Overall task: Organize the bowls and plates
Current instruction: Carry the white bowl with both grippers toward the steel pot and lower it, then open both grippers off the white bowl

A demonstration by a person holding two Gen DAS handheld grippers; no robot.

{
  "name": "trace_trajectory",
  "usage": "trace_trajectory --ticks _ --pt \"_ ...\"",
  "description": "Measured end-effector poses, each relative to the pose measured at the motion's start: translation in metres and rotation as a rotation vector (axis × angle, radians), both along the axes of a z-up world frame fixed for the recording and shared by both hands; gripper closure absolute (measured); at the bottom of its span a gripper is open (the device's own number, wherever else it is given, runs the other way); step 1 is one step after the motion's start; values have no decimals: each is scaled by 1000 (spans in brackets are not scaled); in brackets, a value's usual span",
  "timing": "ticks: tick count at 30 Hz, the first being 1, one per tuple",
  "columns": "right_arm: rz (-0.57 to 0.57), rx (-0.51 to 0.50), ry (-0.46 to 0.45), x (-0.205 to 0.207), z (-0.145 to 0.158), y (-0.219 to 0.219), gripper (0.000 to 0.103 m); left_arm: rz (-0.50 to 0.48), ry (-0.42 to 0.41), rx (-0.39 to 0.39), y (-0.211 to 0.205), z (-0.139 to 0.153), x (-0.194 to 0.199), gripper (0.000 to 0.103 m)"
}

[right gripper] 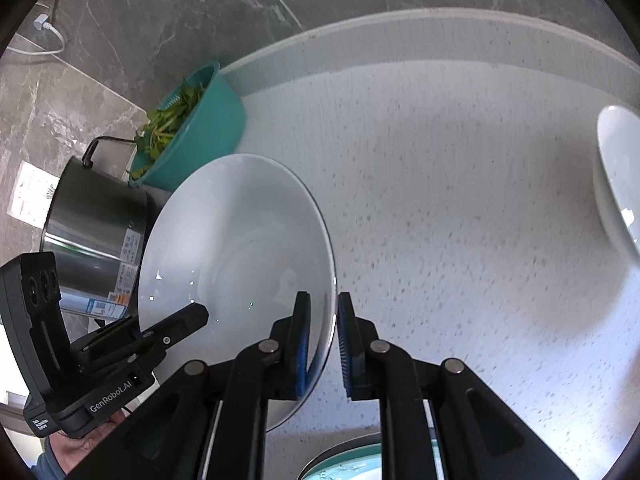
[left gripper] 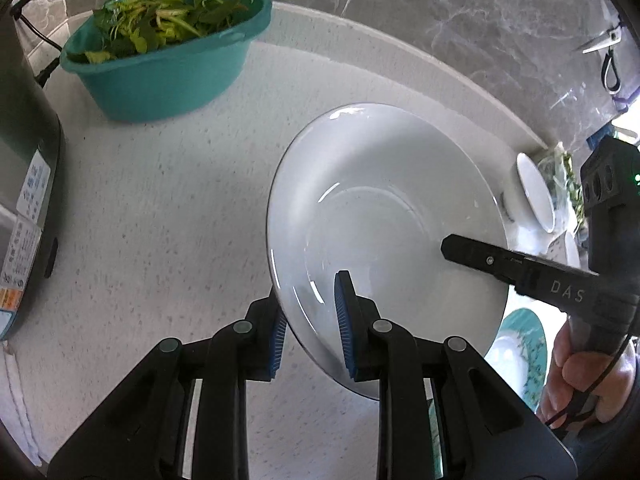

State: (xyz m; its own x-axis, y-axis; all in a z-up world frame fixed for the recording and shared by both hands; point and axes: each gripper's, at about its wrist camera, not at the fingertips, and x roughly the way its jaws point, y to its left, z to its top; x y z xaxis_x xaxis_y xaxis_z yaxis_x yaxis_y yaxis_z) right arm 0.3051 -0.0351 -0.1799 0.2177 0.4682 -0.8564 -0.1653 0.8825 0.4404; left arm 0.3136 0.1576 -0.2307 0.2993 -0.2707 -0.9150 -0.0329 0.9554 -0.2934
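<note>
Pinching opposite rims of one white deep plate (left gripper: pixel 384 216), the left gripper (left gripper: pixel 310 328) and right gripper (right gripper: pixel 324 344) angle steeply downward, jaws clamped on it, holding it tilted above the speckled white tabletop (right gripper: pixel 460 200). Grey marble wall (left gripper: pixel 480 20) behind. The grippers read "DAS" and "GenRobot.AI".

We see a white plate (left gripper: pixel 384 216), deep and glossy with a wide sloping rim and a dark thin edge, empty and clean. It is lifted clear of the speckled pale surface (left gripper: pixel 160 208) and tilted, its hollow facing us. Blue-padded fingers (left gripper: pixel 345 320) pinch its near rim on one side, and a second pair of fingers (right gripper: pixel 302 344) clamps the opposite rim. Further right, another white dish (right gripper: pixel 618 168) sits on the surface, well apart.
</note>
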Motion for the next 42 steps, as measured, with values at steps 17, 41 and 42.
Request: trace_trajectory --ticks 17,41,42 --pt "53 -24 27 1 -21 19 87 24 39 3 15 -37 -22 82" --pt "-120 42 -115 -38 43 -49 36 -22 -147 -88 5 51 -9 19" --pt "-159 53 -132 -43 50 -65 35 -49 -159 -106 -5 58 -2 9"
